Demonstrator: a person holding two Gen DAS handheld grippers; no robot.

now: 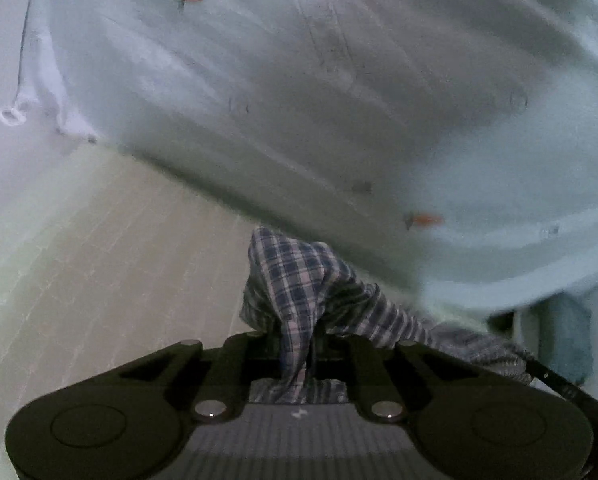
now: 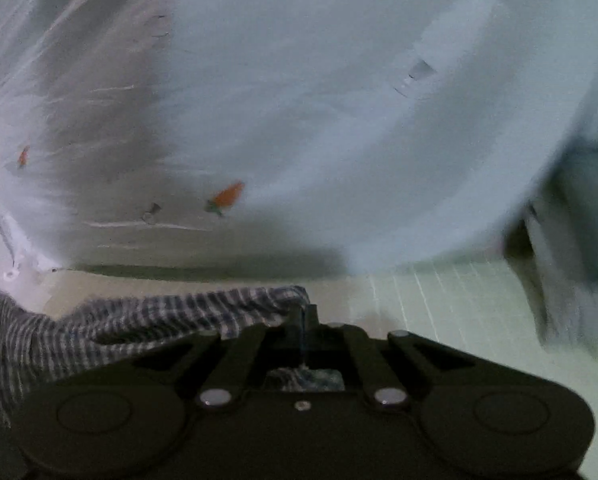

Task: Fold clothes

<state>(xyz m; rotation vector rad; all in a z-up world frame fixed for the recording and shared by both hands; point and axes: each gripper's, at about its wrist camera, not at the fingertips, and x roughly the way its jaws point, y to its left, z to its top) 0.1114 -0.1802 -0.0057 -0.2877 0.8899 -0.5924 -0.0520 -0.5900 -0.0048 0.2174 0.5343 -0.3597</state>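
The left gripper (image 1: 299,336) was clamped on a bunched corner of the plaid garment (image 1: 295,280), which rose toward twelve o'clock. The right gripper (image 2: 305,320) pinched another edge, the cloth stretching toward nine o'clock above the pale mat (image 2: 439,292). How many folds were made could not be judged; both views were blurred.

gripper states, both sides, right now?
Left gripper: shut on the plaid cloth.
Right gripper: shut on the same plaid cloth, at another edge.
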